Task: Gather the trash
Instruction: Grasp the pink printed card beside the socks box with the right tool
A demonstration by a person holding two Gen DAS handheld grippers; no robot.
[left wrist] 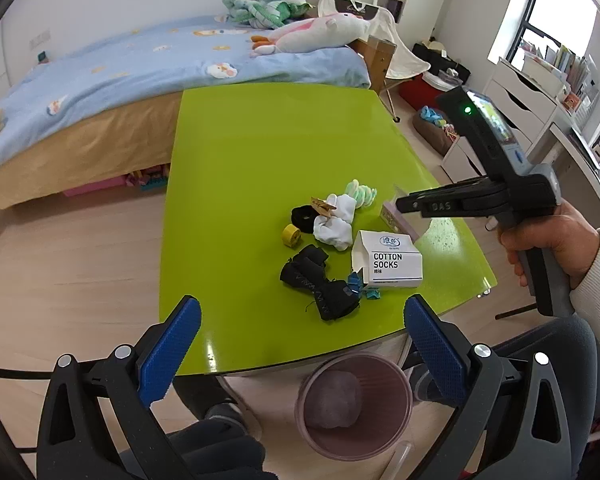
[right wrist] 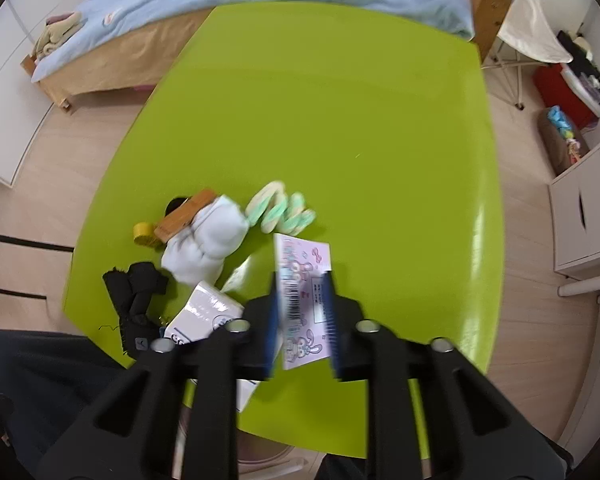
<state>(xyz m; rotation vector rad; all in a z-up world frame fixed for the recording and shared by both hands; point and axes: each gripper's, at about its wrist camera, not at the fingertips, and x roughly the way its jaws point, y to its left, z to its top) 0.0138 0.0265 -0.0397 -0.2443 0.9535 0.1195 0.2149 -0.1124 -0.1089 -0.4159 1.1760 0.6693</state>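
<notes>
Two handheld grippers work over a lime-green table point(left wrist: 260, 152). On it, at 5 o'clock, a white box point(left wrist: 388, 260) reads "COTTON SOCKS"; black socks point(left wrist: 320, 284) lie at its 9 o'clock. The right gripper point(right wrist: 302, 320) is clamped on a pink card point(right wrist: 302, 280) printed with rabbits and a barcode, its long axis running along the fingers, far end toward 12 o'clock, above the table's near edge. The left gripper point(left wrist: 302, 344) hovers with jaws apart above a pink bin point(left wrist: 356, 404).
</notes>
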